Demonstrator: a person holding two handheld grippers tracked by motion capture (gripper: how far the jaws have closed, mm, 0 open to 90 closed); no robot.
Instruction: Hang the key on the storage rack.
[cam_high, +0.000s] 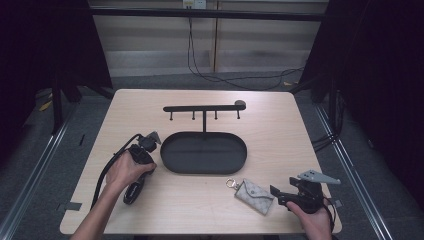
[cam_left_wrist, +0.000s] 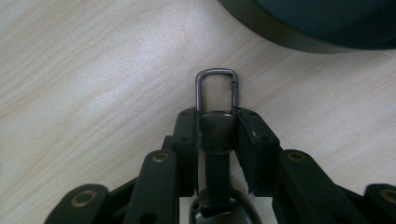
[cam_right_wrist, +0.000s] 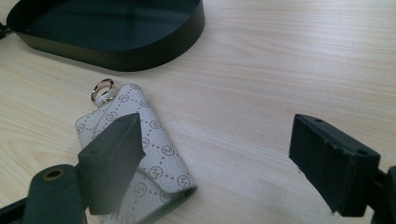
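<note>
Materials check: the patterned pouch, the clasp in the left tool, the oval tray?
Pouch: looks like coated canvas or faux leather, matte grey, printed monogram and dotted lines; its ring is shiny, likely metal. Clasp: dark brushed-looking metal loop on a black strap tab, probably leather or plastic. Tray: matte black, thin upright wall, likely painted metal, though it might be plastic.

High view: fixed above the near edge of the bench (cam_high: 150, 102), facing forward and down, far enough to take in the whole top.

Left gripper view: rides on the left gripper (cam_left_wrist: 217, 128), looks along its jaws, very close to the bench; tray (cam_left_wrist: 299, 39) rim just ahead.

Right gripper view: rides on the right gripper (cam_right_wrist: 233, 158), low and close; pouch (cam_right_wrist: 140, 149) under one jaw, tray beyond.

Shared: the tray and the wooden top appear in all three.
</note>
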